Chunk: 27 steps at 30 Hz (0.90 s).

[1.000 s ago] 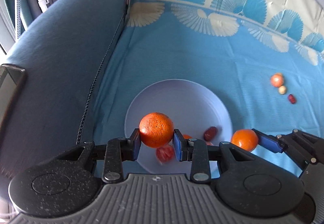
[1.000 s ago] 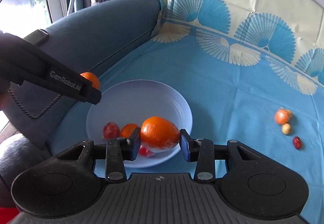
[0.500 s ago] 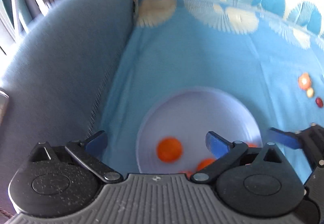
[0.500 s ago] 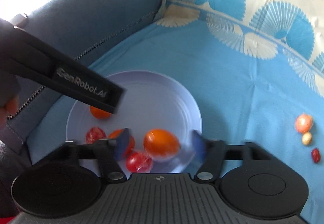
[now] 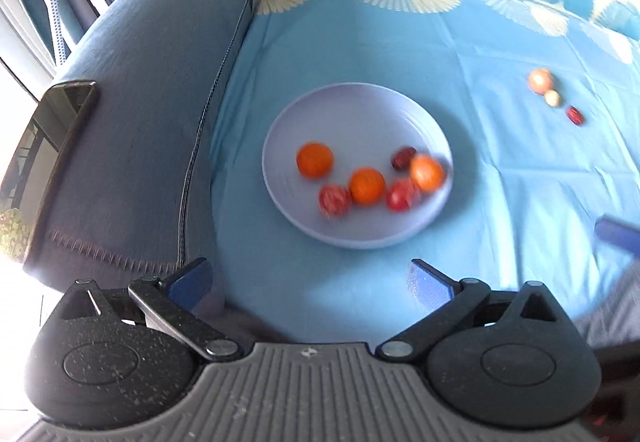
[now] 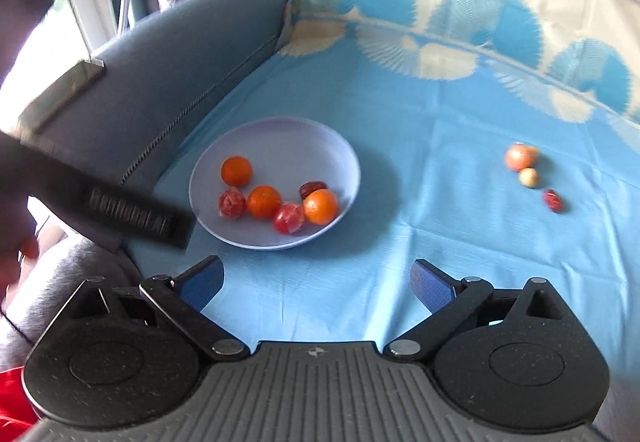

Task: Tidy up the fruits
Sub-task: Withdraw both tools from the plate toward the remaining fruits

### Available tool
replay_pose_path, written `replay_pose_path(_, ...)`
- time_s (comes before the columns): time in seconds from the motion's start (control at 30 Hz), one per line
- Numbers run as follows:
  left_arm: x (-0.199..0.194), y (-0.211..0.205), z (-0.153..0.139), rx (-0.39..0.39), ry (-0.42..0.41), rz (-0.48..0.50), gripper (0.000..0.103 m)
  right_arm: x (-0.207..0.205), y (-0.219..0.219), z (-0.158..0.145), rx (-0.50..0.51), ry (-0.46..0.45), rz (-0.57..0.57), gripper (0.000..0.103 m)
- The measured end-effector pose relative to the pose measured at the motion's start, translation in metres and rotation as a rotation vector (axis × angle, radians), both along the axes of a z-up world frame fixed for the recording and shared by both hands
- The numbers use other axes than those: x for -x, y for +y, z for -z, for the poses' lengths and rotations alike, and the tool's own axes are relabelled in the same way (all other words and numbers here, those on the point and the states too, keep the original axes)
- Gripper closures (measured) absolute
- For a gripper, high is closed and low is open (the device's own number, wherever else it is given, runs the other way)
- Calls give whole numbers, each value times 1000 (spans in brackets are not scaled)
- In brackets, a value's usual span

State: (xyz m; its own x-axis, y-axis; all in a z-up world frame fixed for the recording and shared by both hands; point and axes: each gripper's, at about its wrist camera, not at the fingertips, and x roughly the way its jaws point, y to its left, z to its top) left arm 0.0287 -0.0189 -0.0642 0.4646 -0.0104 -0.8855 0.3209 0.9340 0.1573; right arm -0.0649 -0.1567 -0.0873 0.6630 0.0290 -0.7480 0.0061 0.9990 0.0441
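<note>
Lilac plastic is what you are working toward: the plate (image 6: 276, 146) is sitting on the blue patterned cloth (image 6: 420, 234), close against the grey sofa arm (image 5: 152, 90), and it is already carrying three oranges, two red tomato-like fruits and a dark date (image 6: 313, 187).

You are holding both tools clear of the plate, on its near side. Your left gripper (image 5: 308, 284) is standing wide apart with nothing between its fingers (image 5: 191, 284), only bare cloth. Your right gripper (image 6: 316, 284) is widening its jaws at this moment, and nothing is lying between its fingers (image 6: 434, 286) either. The rightmost orange (image 6: 321, 207) is looking blurred in the left view, so it may be rolling to rest against the date.

Judging from this, you are sitting between drops and the next pick. Three small fruits are waiting well apart from the plate, out to the right on the cloth: a peach-coloured round one (image 6: 520, 157), a pale little one (image 6: 528, 177) touching or just beside it, and a second dark red date (image 6: 553, 200) nearby.

Your right gripper is nearer them, so you are likely reaching there next. They are small and crowded together, so you will be needing a narrow, careful pinch on one at a time without nudging its neighbours.
</note>
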Motion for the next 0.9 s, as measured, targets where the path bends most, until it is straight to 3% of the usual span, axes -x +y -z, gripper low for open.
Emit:
replay_pose_path(0.3, 55, 11, -34, 30, -111, -32, 0, 65, 4, -33, 48, -146, 22, 1)
replay_pose_path(0.6, 77, 5, -48, 12, -171, -18, 0, 89, 8, -51, 71, -213, 10, 1)
replay_pose_path(0.9, 80, 3, -49, 0, -172, -13, 0, 92, 9, -53, 72, -228, -3, 1)
